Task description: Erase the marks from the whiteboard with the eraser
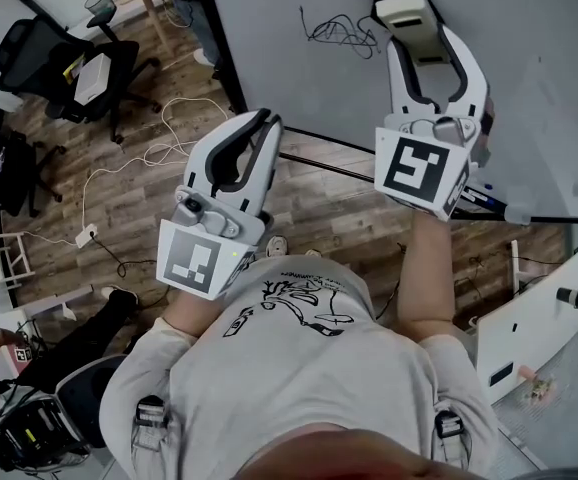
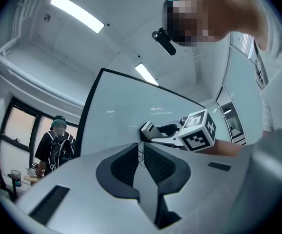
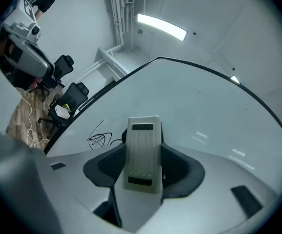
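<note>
While clamped in the right tool [image 3: 143,147], eraser [image 1: 406,10] near the whiteboard marks [image 1: 337,32]

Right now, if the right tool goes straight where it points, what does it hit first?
The whiteboard. The eraser clamped in the right tool leads, so it would meet board just right of the scribble. Depth unclear; it may already touch.

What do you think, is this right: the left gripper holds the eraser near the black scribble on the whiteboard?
No: the right gripper holds the eraser, as the right gripper view shows; the left gripper is shut and empty. The rest is right: the eraser is near the black scribble on the whiteboard.
</note>
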Demonstrator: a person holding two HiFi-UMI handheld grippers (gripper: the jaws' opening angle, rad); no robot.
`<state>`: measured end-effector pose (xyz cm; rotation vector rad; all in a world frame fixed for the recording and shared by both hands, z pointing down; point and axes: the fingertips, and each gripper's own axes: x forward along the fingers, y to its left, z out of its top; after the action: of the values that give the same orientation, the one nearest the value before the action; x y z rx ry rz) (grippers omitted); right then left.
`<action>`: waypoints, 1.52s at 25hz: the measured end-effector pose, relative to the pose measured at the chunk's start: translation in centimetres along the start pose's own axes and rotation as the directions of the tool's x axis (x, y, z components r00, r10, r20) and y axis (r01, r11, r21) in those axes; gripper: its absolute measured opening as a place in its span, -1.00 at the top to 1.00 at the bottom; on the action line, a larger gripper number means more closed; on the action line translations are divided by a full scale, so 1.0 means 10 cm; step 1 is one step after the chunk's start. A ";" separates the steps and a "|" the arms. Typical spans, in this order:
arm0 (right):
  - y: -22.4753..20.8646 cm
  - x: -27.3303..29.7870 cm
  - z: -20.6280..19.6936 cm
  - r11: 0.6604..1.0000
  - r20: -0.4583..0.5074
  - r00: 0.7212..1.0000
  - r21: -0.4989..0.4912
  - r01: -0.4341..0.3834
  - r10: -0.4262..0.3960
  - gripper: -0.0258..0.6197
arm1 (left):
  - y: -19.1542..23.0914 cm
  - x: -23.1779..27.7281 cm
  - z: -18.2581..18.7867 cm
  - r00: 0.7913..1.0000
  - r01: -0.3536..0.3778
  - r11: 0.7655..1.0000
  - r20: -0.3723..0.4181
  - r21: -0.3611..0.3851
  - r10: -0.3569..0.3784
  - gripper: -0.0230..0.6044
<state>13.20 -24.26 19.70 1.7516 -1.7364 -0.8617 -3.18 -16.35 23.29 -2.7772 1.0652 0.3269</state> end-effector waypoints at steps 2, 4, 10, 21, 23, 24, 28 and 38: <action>0.02 0.03 -0.01 0.999 -0.007 1.000 -0.029 0.016 -0.016 0.20 | 0.02 0.01 -0.01 1.000 -0.004 1.000 -0.003 0.000 0.004 0.78; 0.03 0.04 -0.01 0.999 -0.006 1.000 -0.045 0.025 -0.025 0.20 | 0.03 0.01 -0.03 1.000 -0.006 1.000 -0.005 -0.003 0.006 0.78; 0.08 0.06 0.00 0.996 -0.005 1.000 -0.085 0.029 -0.030 0.20 | 0.03 0.04 -0.10 1.000 -0.002 1.000 -0.020 -0.006 0.002 0.78; 0.26 0.10 -0.07 0.989 -0.021 1.000 -0.147 0.004 -0.007 0.20 | 0.02 0.09 -0.17 0.999 0.000 1.000 -0.035 -0.014 0.000 0.78; 0.29 0.10 -0.07 0.988 -0.022 1.000 -0.154 0.002 -0.005 0.20 | 0.02 0.08 -0.18 0.999 -0.002 1.000 -0.038 -0.016 0.001 0.78; 0.31 0.10 -0.08 0.988 -0.022 1.000 -0.157 0.000 -0.003 0.20 | 0.01 0.08 -0.19 0.999 -0.002 1.000 -0.039 -0.017 0.001 0.78; 0.40 0.11 -0.11 0.986 -0.025 1.000 -0.165 -0.014 0.010 0.20 | 0.00 0.08 -0.19 0.999 0.002 1.000 -0.033 -0.021 -0.002 0.78; 0.61 0.16 -0.21 0.982 -0.040 0.998 -0.180 -0.051 0.044 0.20 | -0.01 0.07 -0.30 0.998 -0.010 1.000 -0.070 -0.022 0.008 0.78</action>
<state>10.66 -26.21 25.50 1.5915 -1.6165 -0.9301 -2.22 -17.39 26.06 -2.8235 1.0961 0.2463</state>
